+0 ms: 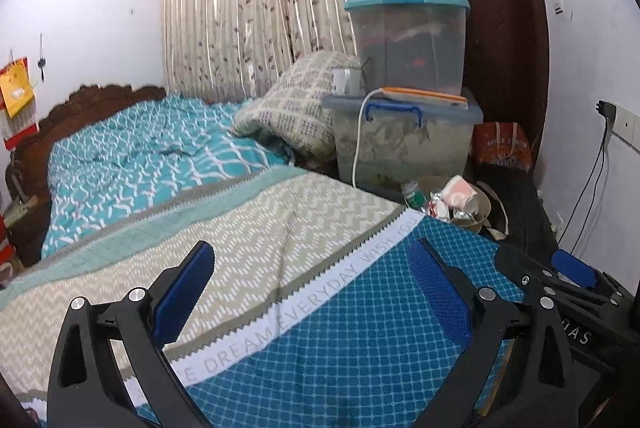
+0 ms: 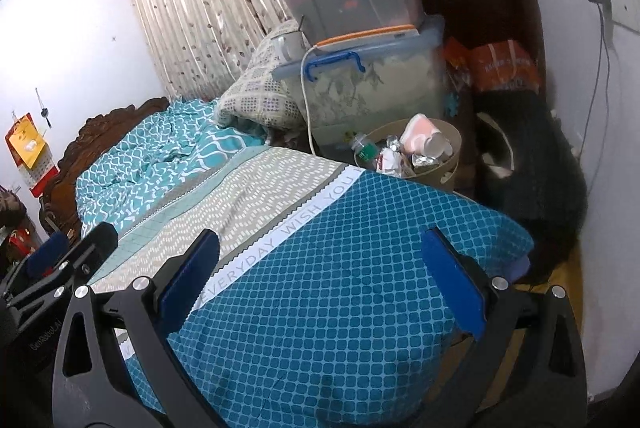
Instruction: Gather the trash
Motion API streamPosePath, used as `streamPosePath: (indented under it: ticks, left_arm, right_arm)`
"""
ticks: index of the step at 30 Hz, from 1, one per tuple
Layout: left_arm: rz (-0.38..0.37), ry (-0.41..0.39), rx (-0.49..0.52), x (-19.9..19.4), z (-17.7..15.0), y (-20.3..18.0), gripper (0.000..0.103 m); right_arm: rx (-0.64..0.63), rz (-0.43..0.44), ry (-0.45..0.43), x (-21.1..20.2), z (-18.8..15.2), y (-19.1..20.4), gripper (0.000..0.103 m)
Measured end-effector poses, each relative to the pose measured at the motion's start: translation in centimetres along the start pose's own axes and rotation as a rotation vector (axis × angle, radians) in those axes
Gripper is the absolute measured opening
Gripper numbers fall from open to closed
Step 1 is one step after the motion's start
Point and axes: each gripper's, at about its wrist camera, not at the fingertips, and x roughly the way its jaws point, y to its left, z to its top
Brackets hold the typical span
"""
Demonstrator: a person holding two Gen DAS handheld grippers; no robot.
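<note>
A beige waste basket [image 2: 448, 170] stands on the floor past the bed's far right corner, filled with trash: a green-labelled plastic bottle [image 2: 365, 149], foil wrappers [image 2: 424, 160], white paper cups [image 2: 437, 147] and a pink-and-white packet [image 2: 419, 132]. In the left wrist view the same basket [image 1: 480, 214] and bottle [image 1: 414, 197] peek over the bed edge. My left gripper [image 1: 310, 262] is open above the bedspread, holding nothing. My right gripper [image 2: 322, 250] is open too, empty, over the blue part of the bedspread [image 2: 340, 288]. Each gripper shows at the other view's edge.
Stacked clear storage boxes [image 1: 404, 40] with a mug [image 1: 347, 81] and a white cable [image 1: 360, 132] stand behind the basket. An orange bag [image 2: 504, 66] and dark clothing [image 2: 532, 156] lie by the right wall. A pillow [image 1: 296, 104] and teal quilt [image 1: 148, 148] lie on the bed.
</note>
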Motion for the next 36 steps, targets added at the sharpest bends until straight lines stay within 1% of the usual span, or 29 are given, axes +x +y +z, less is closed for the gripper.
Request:
streamPosePath:
  ticks: [3,6,11,15,18,25,28,32,36]
  left_arm:
    - [-0.002,0.035,0.003,0.7,-0.2,-0.4,0.094]
    - [0.006,0.053,0.010,1.1,-0.3,-0.6,0.094]
    - [0.029,0.061,0.009,1.5,-0.2,-0.6,0.094]
    - [0.044,0.078,0.018,2.0,-0.3,-0.8,0.094]
    - [0.057,0.094,0.032,2.4,-0.4,-1.1,0.094]
    - [0.073,0.109,0.017,2.9,-0.4,-0.9,0.094]
    - [0.082,0.107,0.018,3.1,-0.4,-0.9,0.094]
    - [0.096,0.102,0.013,3.0,-0.3,-0.9,0.094]
    - [0.123,0.100,0.012,3.0,-0.2,-0.9,0.094]
  right_arm:
    - [0.013,-0.007,0.012,0.3,0.0,-0.5,0.100]
    - [0.020,-0.009,0.028,0.8,0.2,-0.9,0.100]
    - [0.043,-0.008,0.046,1.3,0.5,-1.9,0.100]
    - [0.037,-0.003,0.059,1.6,0.4,-2.0,0.100]
    - [0.018,0.007,0.048,1.5,0.5,-1.8,0.100]
    - [0.005,0.016,0.023,1.5,1.5,-1.7,0.100]
    - [-0.004,0.012,0.014,1.5,1.9,-1.6,0.100]
    - [-0.052,0.012,0.019,1.6,2.5,-1.1,0.100]
    - [-0.050,0.016,0.016,1.6,2.8,-1.1,0.100]
